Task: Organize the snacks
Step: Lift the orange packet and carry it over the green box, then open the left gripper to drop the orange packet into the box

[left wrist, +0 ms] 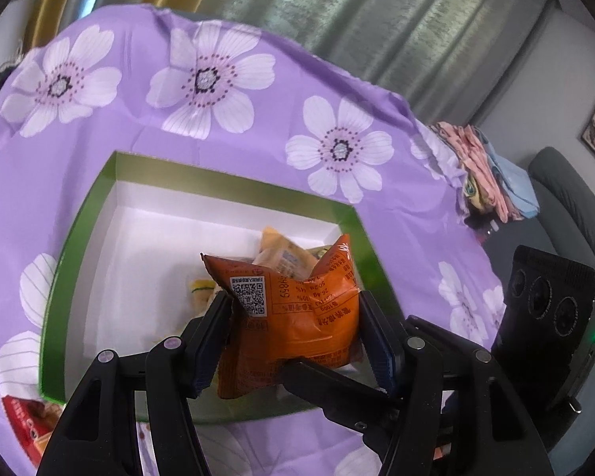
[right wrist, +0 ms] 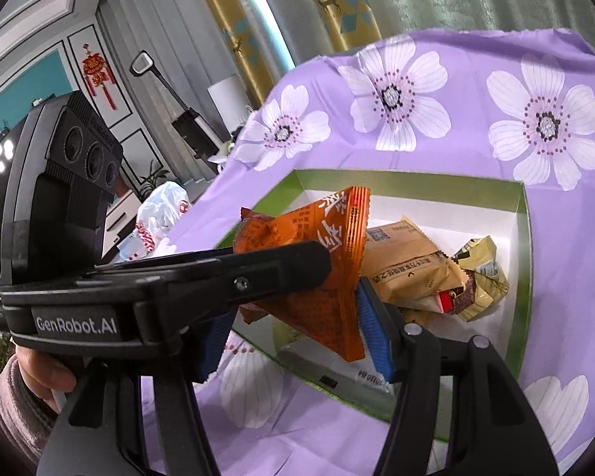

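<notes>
An orange snack packet (left wrist: 297, 313) hangs over the green-rimmed white box (left wrist: 234, 176). My left gripper (left wrist: 295, 309) is shut on the orange packet, its fingers pressing both sides. In the right wrist view the same orange packet (right wrist: 329, 261) sits between my right gripper's (right wrist: 293, 337) blue-padded fingers (right wrist: 373, 337), with the left gripper's finger (right wrist: 258, 273) crossing in front. Whether the right pads press the packet is unclear. The box (right wrist: 521, 238) holds a tan packet (right wrist: 408, 265) and a gold wrapped snack (right wrist: 480, 277).
The box lies on a purple cloth with white flowers (left wrist: 202, 79). A red snack packet (left wrist: 27, 420) lies left of the box. Folded clothes (left wrist: 484, 170) and a grey chair (left wrist: 567, 198) stand to the right. A white plastic bag (right wrist: 158, 214) lies beyond the table's left side.
</notes>
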{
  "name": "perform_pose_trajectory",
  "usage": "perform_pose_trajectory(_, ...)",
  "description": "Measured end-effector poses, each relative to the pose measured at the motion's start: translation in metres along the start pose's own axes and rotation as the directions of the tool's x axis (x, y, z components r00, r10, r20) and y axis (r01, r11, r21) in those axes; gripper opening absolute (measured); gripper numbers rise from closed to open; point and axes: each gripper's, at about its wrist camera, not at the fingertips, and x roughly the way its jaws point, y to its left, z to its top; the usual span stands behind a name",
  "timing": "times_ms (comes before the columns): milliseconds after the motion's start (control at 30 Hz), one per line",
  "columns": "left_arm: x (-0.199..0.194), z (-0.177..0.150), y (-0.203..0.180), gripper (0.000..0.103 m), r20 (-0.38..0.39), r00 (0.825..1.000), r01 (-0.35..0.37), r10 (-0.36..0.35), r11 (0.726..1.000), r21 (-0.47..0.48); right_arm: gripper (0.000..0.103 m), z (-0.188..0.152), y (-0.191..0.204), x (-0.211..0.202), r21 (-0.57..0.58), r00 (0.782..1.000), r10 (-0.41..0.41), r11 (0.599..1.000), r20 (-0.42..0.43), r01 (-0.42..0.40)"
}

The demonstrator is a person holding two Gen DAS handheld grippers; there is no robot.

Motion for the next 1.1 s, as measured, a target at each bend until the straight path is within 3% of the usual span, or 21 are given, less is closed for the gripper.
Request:
perform_pose_trajectory(400, 0.025, 0.004, 0.010, 0.063, -0.039, 0.998, -0.045, 0.044, 0.999, -0.017, 0.061, 0.005, -0.015, 0.022, 0.026, 0.998, -0.038, 0.999, -0.051, 0.039)
perform_pose_trajectory(733, 0.011, 0.001, -0.004, 0.069, -0.024, 0.989, -0.146, 0.147, 0.989, 0.027, 0.068, 0.005, -0.008, 0.009, 0.002, 0.995, -0.092, 0.996, -0.045, 0.092)
perform_pose_trajectory(900, -0.014, -0.003, -0.018, 0.090, 0.035, 0.981, -0.192, 0.190, 0.980, 0.062, 0.076, 0.002, -0.003, -0.013, -0.005, 0.992, -0.126, 0.992, -0.013, 0.126)
perform_pose_trajectory(1100, -0.046, -0.011, -0.035, 0.092, 0.088, 0.972, -0.226, 0.218, 0.970, 0.093, 0.080, -0.007, 0.009, -0.047, -0.016, 0.988, -0.155, 0.988, 0.021, 0.155)
